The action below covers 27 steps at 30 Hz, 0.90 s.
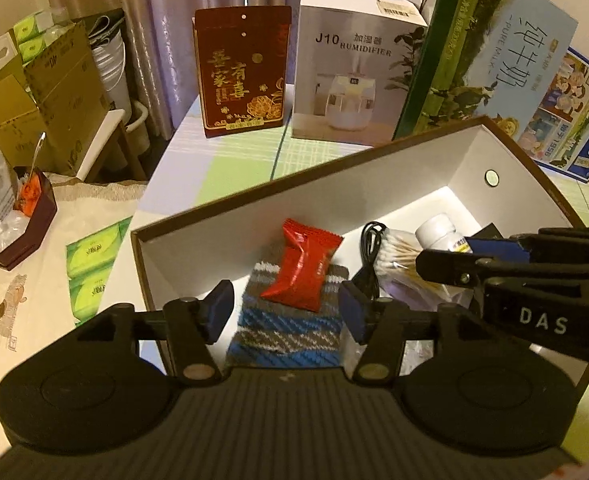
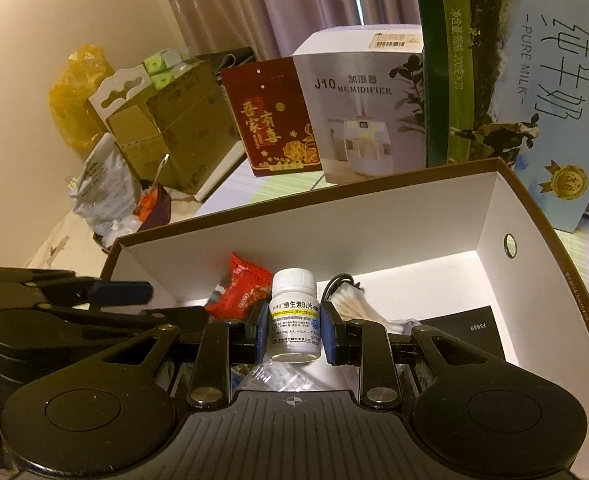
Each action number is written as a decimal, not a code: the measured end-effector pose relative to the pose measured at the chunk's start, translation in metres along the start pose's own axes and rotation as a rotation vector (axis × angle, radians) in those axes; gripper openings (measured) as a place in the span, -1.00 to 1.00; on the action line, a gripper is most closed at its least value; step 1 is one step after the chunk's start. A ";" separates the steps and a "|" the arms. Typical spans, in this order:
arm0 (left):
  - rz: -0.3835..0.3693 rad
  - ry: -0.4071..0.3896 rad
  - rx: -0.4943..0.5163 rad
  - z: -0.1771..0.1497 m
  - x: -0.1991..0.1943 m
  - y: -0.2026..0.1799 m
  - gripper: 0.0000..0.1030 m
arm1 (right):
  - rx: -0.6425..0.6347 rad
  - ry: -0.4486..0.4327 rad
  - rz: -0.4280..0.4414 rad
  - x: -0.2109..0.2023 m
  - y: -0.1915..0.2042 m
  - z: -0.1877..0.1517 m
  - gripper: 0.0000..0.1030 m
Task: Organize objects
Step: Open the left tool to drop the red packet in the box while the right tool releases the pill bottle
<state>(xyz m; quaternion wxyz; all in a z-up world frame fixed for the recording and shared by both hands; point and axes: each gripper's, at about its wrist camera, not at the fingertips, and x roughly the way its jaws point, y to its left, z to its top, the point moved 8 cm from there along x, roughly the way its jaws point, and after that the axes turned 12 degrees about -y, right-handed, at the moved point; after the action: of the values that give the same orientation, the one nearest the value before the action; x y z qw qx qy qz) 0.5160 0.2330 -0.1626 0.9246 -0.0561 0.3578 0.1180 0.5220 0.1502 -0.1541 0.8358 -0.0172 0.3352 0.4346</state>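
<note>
Right fingers (image 2: 328, 330): blue-padded, clamped on either side of a small white pill bottle (image 2: 293, 316); bottle upright, label facing the camera, cap on.
Right gripper (image 2: 293, 334): positioned over the open box, inside its rim; seen from the left wrist view (image 1: 446, 260) as a black body marked "DAS" reaching in from the right.
Left fingers (image 1: 218, 312): blue pads spread apart, nothing between them.
Left gripper (image 1: 284, 314): hangs above the near end of the box, over the knitted item.
Open box (image 1: 254, 216): brown outside, white inside, round hole in its far right wall; sits on the table.
Box contents, left part: knitted piece (image 1: 286, 340) in grey, white and blue stripes, lying flat; red snack packet (image 1: 300, 266) resting on its far end.
Box contents, right part: black cable (image 1: 368, 256), bundle of cotton swabs (image 1: 398, 258) just beside it, black card or pouch (image 2: 460, 334) toward the right wall.
Table (image 1: 230, 148): covered in a pale checked cloth of green, white and lilac.
Behind the box, left to right: red gift box (image 1: 242, 72) with gold characters, white humidifier box (image 1: 354, 72), tall milk carton box (image 1: 490, 48) leaning, all upright or nearly so.
Far left: dark tray (image 1: 22, 216) of small items, green tissue packs (image 1: 92, 264), brown cardboard boxes (image 1: 54, 96).
Backdrop: lilac curtains (image 1: 166, 20).
</note>
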 end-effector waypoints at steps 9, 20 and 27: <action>0.006 0.005 -0.015 0.001 0.000 0.007 0.28 | -0.012 -0.032 -0.020 0.011 0.000 0.006 -0.52; -0.008 -0.022 -0.038 0.006 -0.019 0.004 0.63 | 0.037 -0.050 -0.052 -0.017 -0.017 0.007 0.32; -0.013 -0.036 -0.040 0.004 -0.039 -0.004 0.82 | 0.074 -0.071 -0.105 -0.047 -0.028 0.001 0.96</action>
<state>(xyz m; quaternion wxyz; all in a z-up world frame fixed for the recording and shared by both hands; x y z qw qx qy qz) 0.4916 0.2228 -0.1331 0.9303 -0.0750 0.3383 0.1201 0.5242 0.0995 -0.1334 0.8687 0.0116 0.3200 0.3778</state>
